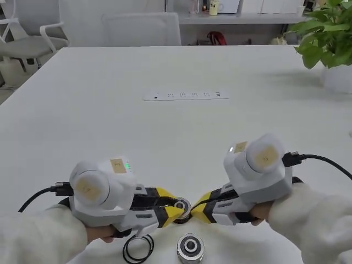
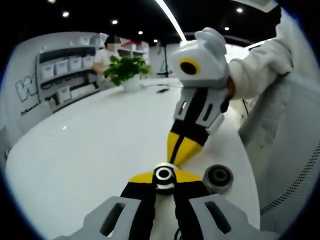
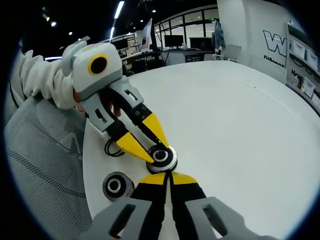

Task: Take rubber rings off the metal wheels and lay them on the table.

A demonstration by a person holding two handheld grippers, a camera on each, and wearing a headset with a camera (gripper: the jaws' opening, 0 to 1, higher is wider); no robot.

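Observation:
A small metal wheel [image 1: 182,208] is held just above the white table [image 1: 165,137] near its front edge. My left gripper [image 1: 175,212] is shut on this wheel [image 2: 164,175], which sits between its yellow tips. My right gripper [image 1: 193,212] comes in from the other side with its jaws together, tips against the wheel's rim [image 3: 162,157]; I cannot tell whether they pinch anything. A second wheel [image 1: 190,247] with a black rubber ring stands on the table in front, also visible as a dark-rimmed wheel [image 2: 218,177] [image 3: 117,186]. Loose black rubber rings [image 1: 137,248] [image 3: 112,149] lie beside it.
A white power strip [image 1: 186,95] lies mid-table. A potted green plant [image 1: 329,33] stands at the far right corner. Chairs [image 1: 142,27] stand behind the table's far edge. A mesh chair back [image 3: 40,165] is close behind the work.

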